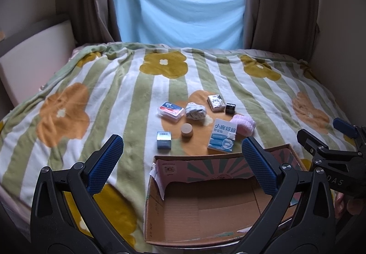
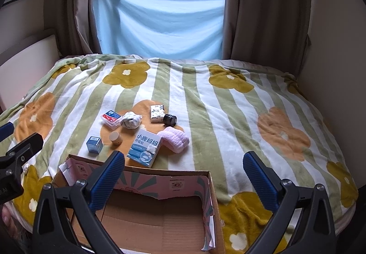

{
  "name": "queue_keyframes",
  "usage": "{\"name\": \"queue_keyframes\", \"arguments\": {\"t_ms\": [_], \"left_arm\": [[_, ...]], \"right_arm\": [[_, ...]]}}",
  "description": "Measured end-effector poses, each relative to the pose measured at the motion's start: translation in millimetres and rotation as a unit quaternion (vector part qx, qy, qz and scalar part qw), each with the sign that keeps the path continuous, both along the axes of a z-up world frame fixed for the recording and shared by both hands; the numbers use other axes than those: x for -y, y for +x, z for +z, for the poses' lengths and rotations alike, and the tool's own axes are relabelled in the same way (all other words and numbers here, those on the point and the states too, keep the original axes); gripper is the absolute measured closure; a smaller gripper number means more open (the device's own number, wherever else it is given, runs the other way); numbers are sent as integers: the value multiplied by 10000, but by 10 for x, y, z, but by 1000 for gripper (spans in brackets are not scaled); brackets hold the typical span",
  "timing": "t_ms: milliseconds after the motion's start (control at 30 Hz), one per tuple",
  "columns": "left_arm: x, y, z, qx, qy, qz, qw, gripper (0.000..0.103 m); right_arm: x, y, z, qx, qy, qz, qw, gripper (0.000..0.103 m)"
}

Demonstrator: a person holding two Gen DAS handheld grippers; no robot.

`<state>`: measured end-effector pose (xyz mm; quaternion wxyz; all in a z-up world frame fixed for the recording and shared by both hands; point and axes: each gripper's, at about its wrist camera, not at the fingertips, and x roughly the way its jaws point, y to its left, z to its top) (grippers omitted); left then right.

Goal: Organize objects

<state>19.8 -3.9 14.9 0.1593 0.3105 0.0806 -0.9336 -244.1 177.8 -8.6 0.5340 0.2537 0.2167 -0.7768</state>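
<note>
1. The loose objects lie clustered on the blanket [image 1: 109, 93] just beyond the cardboard box [image 1: 205, 206], whose floor shows nothing in it; nearest its far wall are the white-and-blue carton [image 1: 221, 135], the pink towel roll [image 1: 244, 125], the small blue box [image 1: 164, 139] and the round tan jar [image 1: 187, 130]; farther back sit the clear plastic case [image 1: 171, 111], the rolled patterned cloth [image 1: 195, 111], the patterned packet [image 1: 216, 102] and the small black jar [image 1: 230, 108].
2. Both tools are spread wide and hold nothing; the left gripper [image 1: 183, 162] and the right gripper [image 2: 183, 173] hang above the near side of the box.
3. Likely trouble: the bedding is soft, so pressing down on a small item may sink or tip it instead of seating it between the pads; the tan jar and black jar could roll; the carton stands just beside the towel, so a wide approach may drag both.
4. The box's far wall is torn and a flap hangs loose; a reach over it could catch and shove the light box along the blanket.
5. Hard to read: the box's near wall is cut off by the frame and the gripper frames; the jar labels are too small; what the clear case holds is unclear.
</note>
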Motion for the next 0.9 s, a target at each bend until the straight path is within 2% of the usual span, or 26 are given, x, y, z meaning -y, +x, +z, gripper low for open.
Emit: {"name": "queue_keyframes", "arguments": {"t_ms": [900], "left_arm": [[-24,9,-25,38,2,274,9996,0]], "right_arm": [[-27,10,26,134,-74,255,9996,0]]}}
